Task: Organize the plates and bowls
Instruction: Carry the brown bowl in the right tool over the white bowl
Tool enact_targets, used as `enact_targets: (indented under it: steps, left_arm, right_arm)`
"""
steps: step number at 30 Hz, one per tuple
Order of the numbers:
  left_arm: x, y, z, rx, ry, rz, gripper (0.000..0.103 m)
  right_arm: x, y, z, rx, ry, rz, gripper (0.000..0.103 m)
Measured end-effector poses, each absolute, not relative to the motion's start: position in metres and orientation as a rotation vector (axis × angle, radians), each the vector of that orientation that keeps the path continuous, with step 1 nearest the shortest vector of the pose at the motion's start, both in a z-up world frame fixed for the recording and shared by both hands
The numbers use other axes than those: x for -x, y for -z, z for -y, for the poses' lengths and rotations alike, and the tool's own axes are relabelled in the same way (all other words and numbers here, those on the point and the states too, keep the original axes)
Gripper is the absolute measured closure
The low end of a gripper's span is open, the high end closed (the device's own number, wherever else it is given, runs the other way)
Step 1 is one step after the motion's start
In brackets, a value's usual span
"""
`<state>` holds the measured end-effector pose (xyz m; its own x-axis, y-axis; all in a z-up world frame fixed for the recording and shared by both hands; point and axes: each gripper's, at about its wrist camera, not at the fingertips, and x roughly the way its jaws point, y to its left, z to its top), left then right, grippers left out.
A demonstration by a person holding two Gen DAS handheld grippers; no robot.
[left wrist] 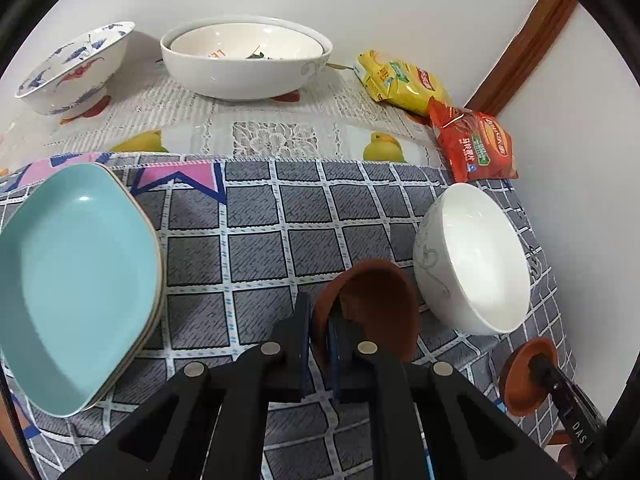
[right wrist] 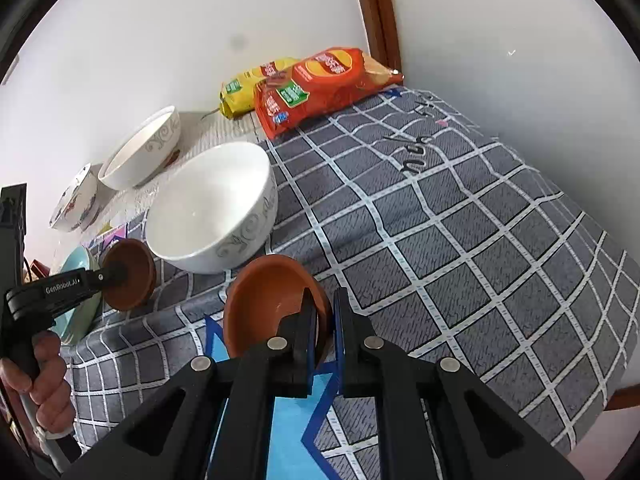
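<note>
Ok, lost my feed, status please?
Left hand-held gripper shut on brown saucer. Right hand-held gripper shut on second brown saucer. White bowl close between them.

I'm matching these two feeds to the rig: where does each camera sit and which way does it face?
Left wrist: on the left gripper, looking down its fingers at a small brown bowl it grips; the right gripper shows at lower right.
Right wrist: on the right gripper, clamped on another brown bowl; the left gripper and a hand show.
Both share the white bowl and checked cloth.
</note>
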<state>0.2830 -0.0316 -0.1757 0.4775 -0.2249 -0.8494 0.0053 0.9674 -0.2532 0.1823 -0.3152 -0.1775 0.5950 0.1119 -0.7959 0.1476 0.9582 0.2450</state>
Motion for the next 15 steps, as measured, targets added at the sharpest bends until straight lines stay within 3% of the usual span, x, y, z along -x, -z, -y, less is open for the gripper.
enact_targets:
  steps: [15]
  left_arm:
    - [-0.275, 0.117, 0.022, 0.152, 0.137, -0.972, 0.095]
  right_arm:
    - [-0.195, 0.126, 0.300, -0.297, 0.002, -0.866, 0.095]
